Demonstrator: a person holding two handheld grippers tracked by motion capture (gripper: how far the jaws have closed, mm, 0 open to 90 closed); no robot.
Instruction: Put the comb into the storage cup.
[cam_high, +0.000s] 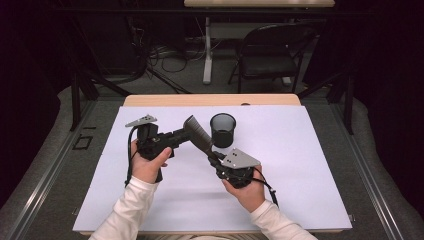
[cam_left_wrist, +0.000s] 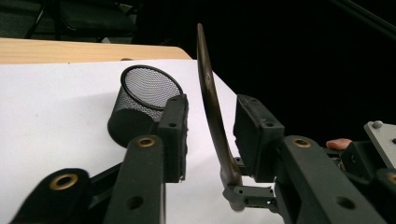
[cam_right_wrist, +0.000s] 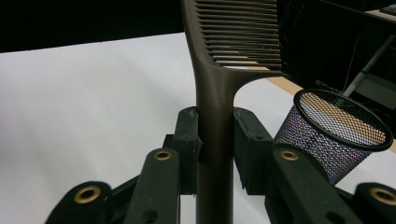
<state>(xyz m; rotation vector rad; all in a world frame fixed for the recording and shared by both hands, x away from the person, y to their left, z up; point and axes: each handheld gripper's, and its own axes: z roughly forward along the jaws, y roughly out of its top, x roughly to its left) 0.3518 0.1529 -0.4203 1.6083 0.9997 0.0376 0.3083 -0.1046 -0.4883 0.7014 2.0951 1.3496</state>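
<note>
A dark brown comb (cam_high: 197, 131) is held in the air over the white mat, its toothed end up and to the left. My right gripper (cam_high: 214, 156) is shut on its handle (cam_right_wrist: 215, 154), with the pads pressing both sides. My left gripper (cam_high: 181, 135) comes in from the left and is open, its jaws standing on either side of the comb's blade (cam_left_wrist: 212, 102) with a gap on each side. In the left gripper view the right gripper (cam_left_wrist: 247, 200) grips the comb's lower end. A black mesh cup (cam_high: 223, 129) stands upright just right of the comb.
The white mat (cam_high: 300, 170) covers most of the wooden table (cam_high: 210, 100). Behind the table stand a black folding chair (cam_high: 270, 55) and a white desk leg (cam_high: 207, 50), with cables on the floor. The mesh cup (cam_left_wrist: 140, 100) (cam_right_wrist: 336, 135) is close to both grippers.
</note>
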